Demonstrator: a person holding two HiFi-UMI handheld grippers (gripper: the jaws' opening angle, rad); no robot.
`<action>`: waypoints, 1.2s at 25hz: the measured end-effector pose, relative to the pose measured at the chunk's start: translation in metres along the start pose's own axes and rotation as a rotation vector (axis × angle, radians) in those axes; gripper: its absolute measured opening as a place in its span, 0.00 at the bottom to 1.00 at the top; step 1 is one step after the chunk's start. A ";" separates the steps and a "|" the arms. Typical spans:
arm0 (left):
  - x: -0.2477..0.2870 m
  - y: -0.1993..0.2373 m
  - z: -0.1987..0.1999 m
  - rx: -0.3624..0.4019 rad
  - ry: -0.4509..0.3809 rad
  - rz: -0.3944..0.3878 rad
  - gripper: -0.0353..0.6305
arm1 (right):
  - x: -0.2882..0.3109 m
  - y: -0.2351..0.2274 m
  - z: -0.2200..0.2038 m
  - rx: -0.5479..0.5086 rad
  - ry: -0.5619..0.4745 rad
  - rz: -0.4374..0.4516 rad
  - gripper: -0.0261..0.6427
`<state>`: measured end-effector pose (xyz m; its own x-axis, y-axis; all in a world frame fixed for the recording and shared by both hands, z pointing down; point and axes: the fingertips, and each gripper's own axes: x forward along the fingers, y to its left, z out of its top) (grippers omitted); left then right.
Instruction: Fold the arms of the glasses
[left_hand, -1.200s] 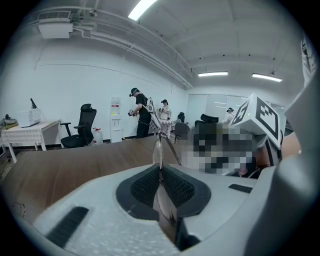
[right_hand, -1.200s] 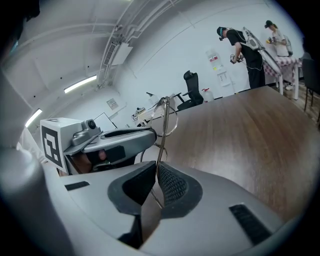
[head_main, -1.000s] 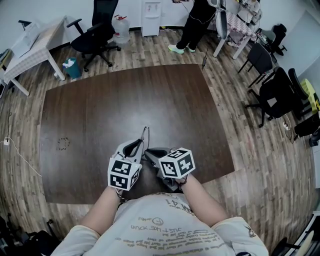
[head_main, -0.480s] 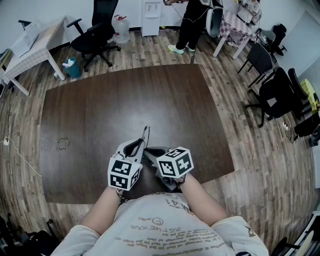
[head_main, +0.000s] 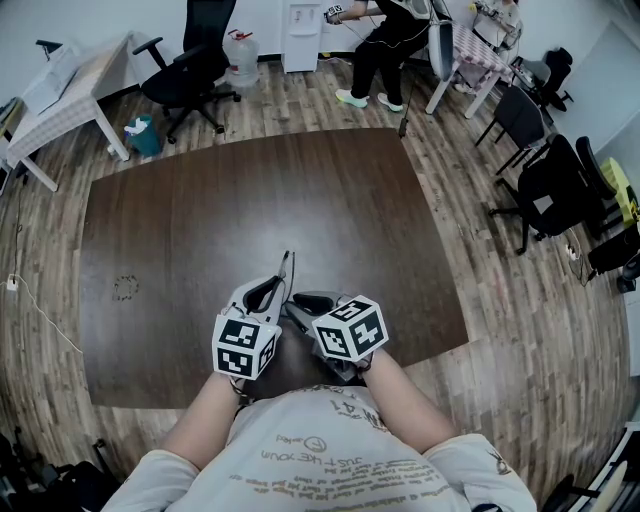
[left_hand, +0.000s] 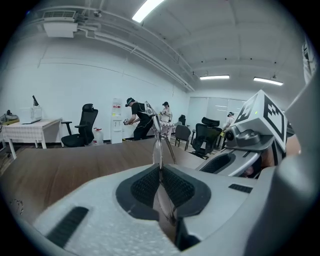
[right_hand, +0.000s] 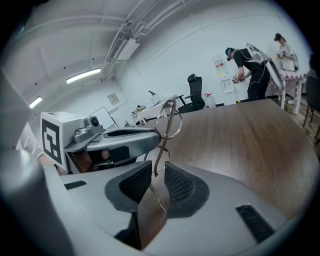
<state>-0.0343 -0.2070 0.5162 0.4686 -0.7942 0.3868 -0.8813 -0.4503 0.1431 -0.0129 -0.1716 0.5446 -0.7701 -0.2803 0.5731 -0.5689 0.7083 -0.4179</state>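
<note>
glasses (head_main: 289, 265) unmoved | left hand-held gripper (left_hand: 161, 172) clamps them | right hand-held gripper (right_hand: 157, 182) open

from the head view most of the glasses (head_main: 289, 270) is hidden, and the top edge crops the far person (head_main: 385, 42).

Thin wire-framed glasses (right_hand: 169, 121), upright, aloft

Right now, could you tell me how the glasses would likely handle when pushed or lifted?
The glasses look thin and wire-framed, so probably light, springy and easily bent. Pinched at one spot by the left hand-held gripper, they may twist in that grip if an arm is pushed.
</note>
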 end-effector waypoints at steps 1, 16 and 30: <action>0.000 0.002 0.000 -0.003 0.000 0.002 0.10 | -0.003 0.000 0.003 -0.011 -0.008 -0.011 0.17; 0.001 0.031 -0.001 -0.095 0.000 0.079 0.10 | -0.065 0.006 0.015 0.064 -0.173 0.010 0.17; 0.006 0.032 0.004 -0.196 -0.025 0.089 0.10 | -0.061 -0.008 -0.042 0.210 -0.105 0.008 0.17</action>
<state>-0.0588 -0.2277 0.5197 0.3877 -0.8383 0.3834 -0.9131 -0.2921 0.2846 0.0508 -0.1332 0.5428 -0.7942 -0.3487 0.4976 -0.6020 0.5634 -0.5659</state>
